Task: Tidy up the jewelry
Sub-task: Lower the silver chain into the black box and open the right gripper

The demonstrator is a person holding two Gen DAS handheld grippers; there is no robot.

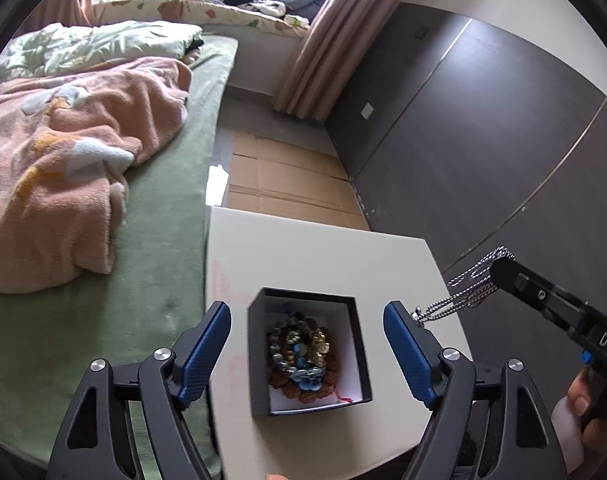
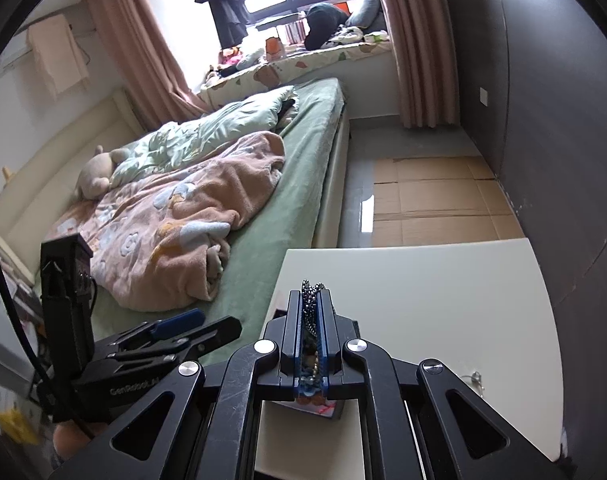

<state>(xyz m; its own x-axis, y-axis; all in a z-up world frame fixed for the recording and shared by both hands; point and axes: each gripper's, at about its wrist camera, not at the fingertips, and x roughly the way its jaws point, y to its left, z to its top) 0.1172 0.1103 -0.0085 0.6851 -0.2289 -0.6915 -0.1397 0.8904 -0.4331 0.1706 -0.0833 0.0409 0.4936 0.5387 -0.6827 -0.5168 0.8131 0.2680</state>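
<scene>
A small black box [image 1: 259,360] with a white lining stands open on the cream table [image 1: 303,256]. Inside it lies a heap of beaded bracelets [image 1: 303,356] in blue, green and brown. My left gripper [image 1: 305,308] hangs just above the box, open, one blue finger on each side and nothing between them. To the right, my right gripper [image 1: 499,268] is shut on a silver chain [image 1: 467,292], whose loose end dangles down beside my left gripper's right finger. In the right wrist view the chain [image 2: 311,290] sticks out of the shut right gripper [image 2: 310,296], which hides most of the box.
A bed with a green sheet [image 1: 163,240] and a pink blanket [image 1: 63,168] borders the table's left side. Flattened cardboard [image 1: 287,184] covers the floor beyond. A dark panelled wall [image 1: 483,140] runs along the right. A small metal item [image 2: 473,378] lies near the table's right edge.
</scene>
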